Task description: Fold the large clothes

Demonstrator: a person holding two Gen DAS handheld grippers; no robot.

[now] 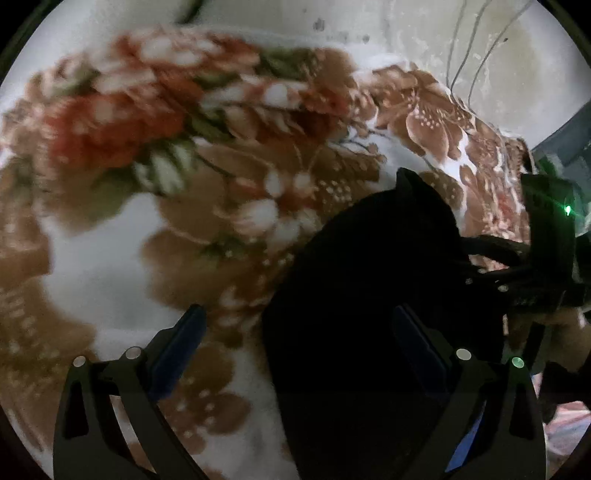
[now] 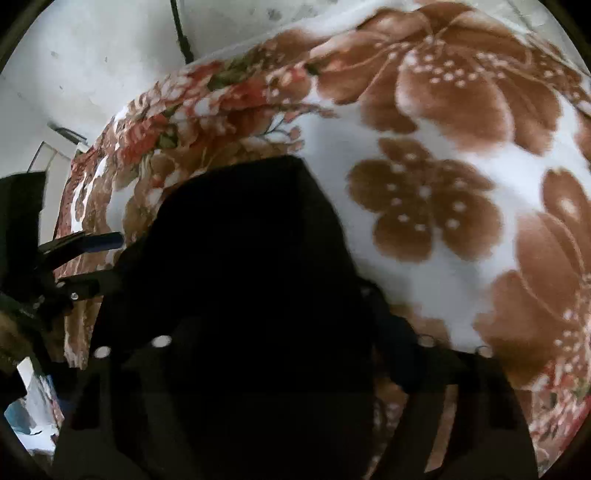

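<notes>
Left wrist view: at the far left lies the floral blanket [image 1: 110, 229], white with brown and red flowers, a little blurred, and it fills most of the picture. My left gripper [image 1: 295, 350] points down at it with its jaws standing wide apart. The left finger with its blue pad [image 1: 177, 354] is over the bare blanket. Going right, the black garment [image 1: 369, 295] lies on the blanket and reaches in between my two fingers; the right finger [image 1: 421, 350] is in front of the dark cloth. I cannot tell if this pad touches the cloth, but the jaws do not press on it. Further right, my right gripper [image 1: 498, 258] comes in from the edge, its dark fingers reaching to the garment's side, and a small green light [image 1: 567, 210] shines on its body. Behind the blanket there is a pale wall [image 1: 406, 33] with thin cables [image 1: 476, 55] hanging on it.

Right wrist view: at the left edge I see my left gripper [image 2: 92, 258], with one blue pad over the blanket's edge and the lower finger at the garment's side. In the middle, the black garment [image 2: 240, 277] is a big dark mass that covers the space between my right gripper's fingers [image 2: 458, 369], so the tips are hidden. The jaws stand partly open; whether they hold the cloth I cannot tell. To the right, the blanket [image 2: 461, 147] shows large brown flowers on white.
</notes>
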